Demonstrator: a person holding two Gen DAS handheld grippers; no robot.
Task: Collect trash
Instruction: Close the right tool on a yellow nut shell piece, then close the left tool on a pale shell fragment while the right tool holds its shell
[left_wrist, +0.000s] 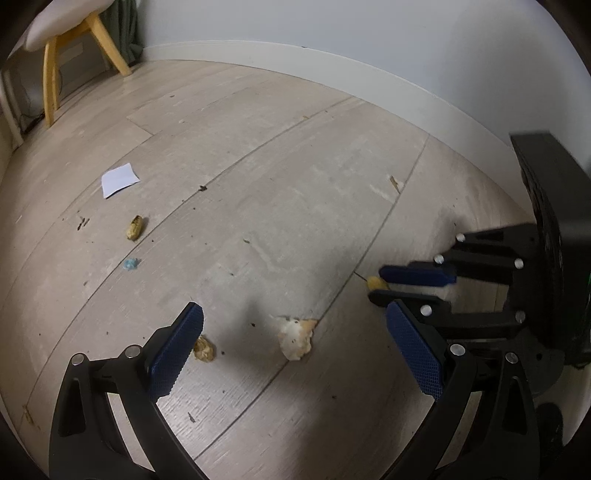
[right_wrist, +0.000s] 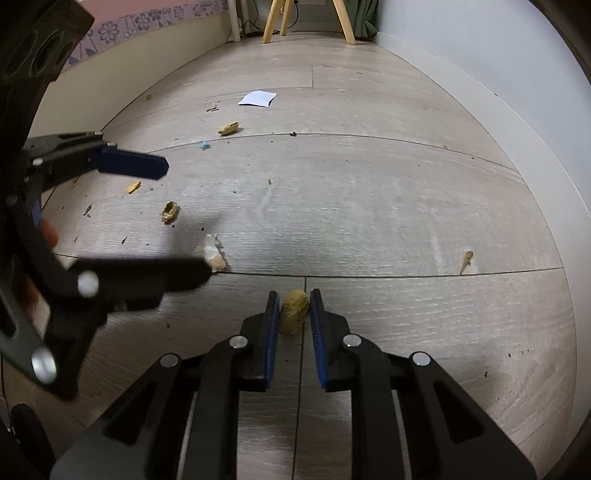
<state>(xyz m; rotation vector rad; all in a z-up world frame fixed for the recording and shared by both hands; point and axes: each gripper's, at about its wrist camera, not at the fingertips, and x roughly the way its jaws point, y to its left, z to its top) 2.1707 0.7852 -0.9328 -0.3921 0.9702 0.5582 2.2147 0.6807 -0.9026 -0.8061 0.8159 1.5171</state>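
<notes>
Two handheld grippers over a pale wood-plank floor (right_wrist: 369, 206) strewn with scraps. Right gripper (right_wrist: 293, 310) narrowed almost shut around a whole peanut (right_wrist: 293, 312) on a plank seam, pads at both its sides. Left gripper (left_wrist: 295, 332) spread wide and empty above a crumpled tissue scrap (left_wrist: 295, 338), broken peanut shell (left_wrist: 204, 349) beside its left pad; farther off, another peanut (left_wrist: 135, 227), a blue crumb (left_wrist: 131, 263), white paper (left_wrist: 120, 180).

Both handheld tools share one build: the left black plastic two-finger gripper (left_wrist: 295, 345) and the right black plastic two-finger gripper (right_wrist: 293, 314) carry ribbed blue rubber pads (left_wrist: 175, 349), silver round pivot screws (right_wrist: 238, 341) and slotted linkage arms.
</notes>
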